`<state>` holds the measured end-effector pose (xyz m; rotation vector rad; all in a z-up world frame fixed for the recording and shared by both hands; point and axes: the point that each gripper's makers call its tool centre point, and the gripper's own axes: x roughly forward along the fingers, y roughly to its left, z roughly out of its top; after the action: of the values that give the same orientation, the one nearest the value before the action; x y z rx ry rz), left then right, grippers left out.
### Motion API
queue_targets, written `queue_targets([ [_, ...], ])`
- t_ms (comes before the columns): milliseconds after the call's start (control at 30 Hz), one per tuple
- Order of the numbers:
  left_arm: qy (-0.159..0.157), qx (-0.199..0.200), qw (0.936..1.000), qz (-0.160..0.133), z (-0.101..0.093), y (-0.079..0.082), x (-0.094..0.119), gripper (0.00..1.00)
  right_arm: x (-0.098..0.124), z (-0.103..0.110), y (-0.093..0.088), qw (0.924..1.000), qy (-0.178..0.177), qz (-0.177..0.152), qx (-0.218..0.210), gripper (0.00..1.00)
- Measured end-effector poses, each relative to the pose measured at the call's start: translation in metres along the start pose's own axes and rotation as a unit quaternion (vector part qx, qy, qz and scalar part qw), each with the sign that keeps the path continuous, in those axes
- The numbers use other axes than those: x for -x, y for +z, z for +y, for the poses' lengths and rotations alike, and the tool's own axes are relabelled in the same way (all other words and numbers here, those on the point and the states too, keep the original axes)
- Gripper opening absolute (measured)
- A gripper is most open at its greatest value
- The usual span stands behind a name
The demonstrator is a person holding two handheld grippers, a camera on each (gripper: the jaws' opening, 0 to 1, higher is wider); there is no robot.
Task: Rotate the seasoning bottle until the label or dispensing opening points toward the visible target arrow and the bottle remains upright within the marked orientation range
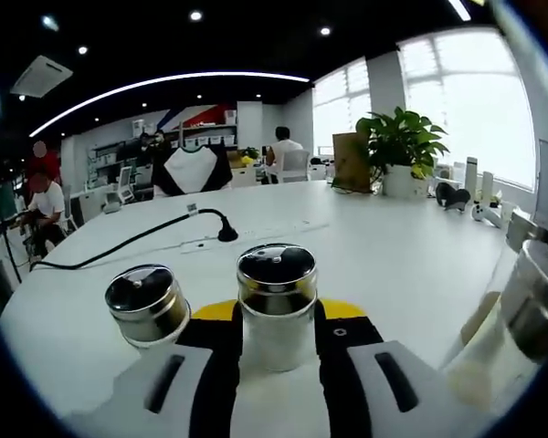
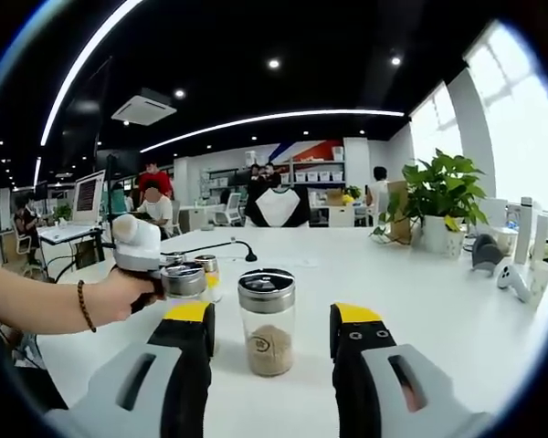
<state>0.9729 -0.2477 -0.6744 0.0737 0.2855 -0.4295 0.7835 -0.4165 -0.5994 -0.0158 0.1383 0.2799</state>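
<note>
In the left gripper view the left claw (image 1: 276,339) is closed on a seasoning bottle (image 1: 276,306), its black-and-yellow jaws pressed to both sides of the clear glass body. The bottle stands upright on the white counter (image 1: 393,246), its shiny steel lid facing the camera. Just to the left of this bottle a second steel-lidded jar (image 1: 148,303) leans slightly, close by but apart from the jaw. Beyond the bottle a black cable (image 1: 137,239) runs across the counter, and farther off to the right of the bottle stands a potted plant (image 1: 400,146).

In the right gripper view the right claw (image 2: 272,339) is open, its jaws standing on either side of a third, spice-filled jar (image 2: 267,321) with a clear gap on each side. This jar is upright, brown seasoning filling its lower part. To the left of it a person's hand (image 2: 128,290) holds the left gripper, which grips the steel-lidded bottle low over the counter
</note>
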Motion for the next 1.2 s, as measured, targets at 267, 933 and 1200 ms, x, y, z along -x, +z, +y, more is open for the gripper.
queue_targets([
  [267,-0.007,-0.007,0.9999,0.000,-0.002,-0.001,0.011,0.32,-0.001,-0.002,-0.003,1.0000,-0.002,0.006,0.003,0.50],
  [933,0.003,-0.009,1.0000,0.001,-0.004,-0.018,0.063,0.32,-0.005,0.009,-0.005,0.9997,0.022,0.008,-0.001,0.52],
  [1200,0.010,0.001,0.9999,-0.001,0.003,-0.027,0.090,0.32,-0.006,0.015,-0.006,0.9996,0.027,0.012,0.004,0.52],
])
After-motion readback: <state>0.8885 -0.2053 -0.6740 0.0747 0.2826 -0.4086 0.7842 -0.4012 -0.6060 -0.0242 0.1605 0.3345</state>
